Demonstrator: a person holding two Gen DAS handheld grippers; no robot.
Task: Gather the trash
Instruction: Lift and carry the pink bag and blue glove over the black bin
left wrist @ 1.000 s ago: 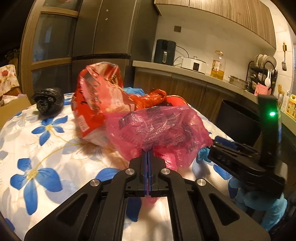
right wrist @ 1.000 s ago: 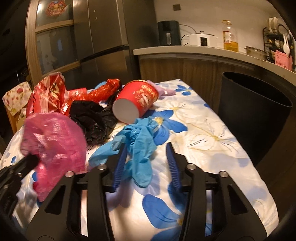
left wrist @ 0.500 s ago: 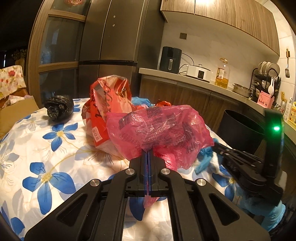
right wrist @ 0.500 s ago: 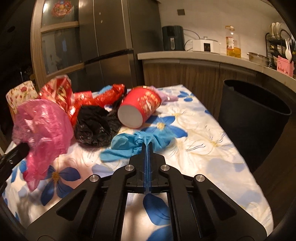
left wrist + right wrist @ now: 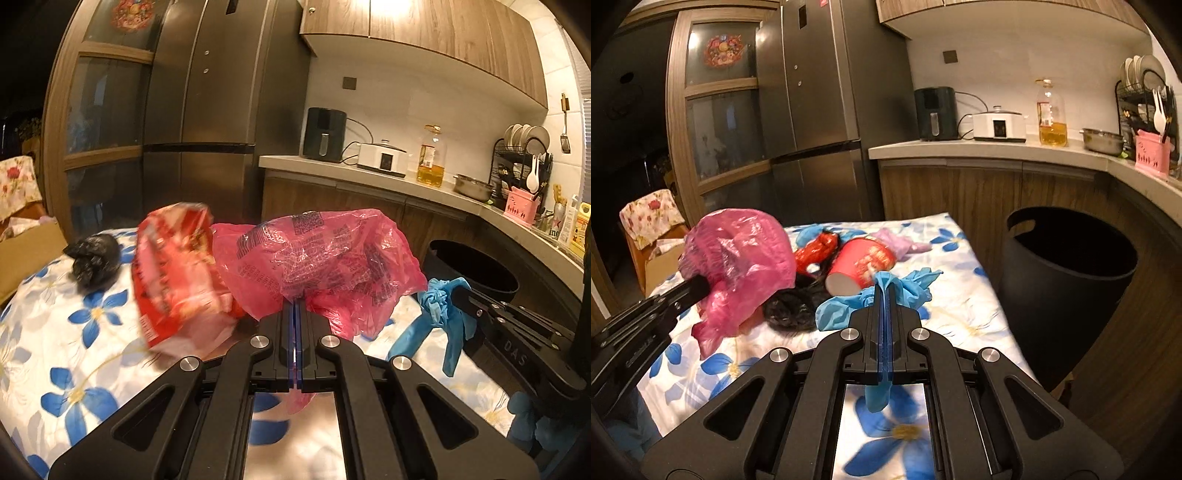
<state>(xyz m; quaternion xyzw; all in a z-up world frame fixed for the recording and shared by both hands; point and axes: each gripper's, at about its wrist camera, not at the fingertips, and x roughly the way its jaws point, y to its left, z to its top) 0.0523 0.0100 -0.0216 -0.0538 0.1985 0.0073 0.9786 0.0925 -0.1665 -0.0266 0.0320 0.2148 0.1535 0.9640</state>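
My left gripper (image 5: 295,306) is shut on a crumpled pink plastic bag (image 5: 325,258) and holds it above the floral tablecloth; the bag also shows in the right wrist view (image 5: 738,258). My right gripper (image 5: 885,291) is shut on a blue glove (image 5: 912,288) and holds it lifted off the table; the glove also shows in the left wrist view (image 5: 443,299). On the table lie a red snack bag (image 5: 173,273), a black bag ball (image 5: 94,258), a red paper cup (image 5: 860,266) on its side, a black crumpled bag (image 5: 794,306) and a red wrapper (image 5: 816,247).
A black open trash bin (image 5: 1067,288) stands on the floor right of the table (image 5: 964,295). A kitchen counter (image 5: 997,147) with appliances runs behind it. A fridge (image 5: 820,110) stands at the back. A cardboard box (image 5: 661,262) sits left of the table.
The right gripper closed on the blue glove and lifted it off the table. The left gripper rose with the pink bag. Both views now sit higher.
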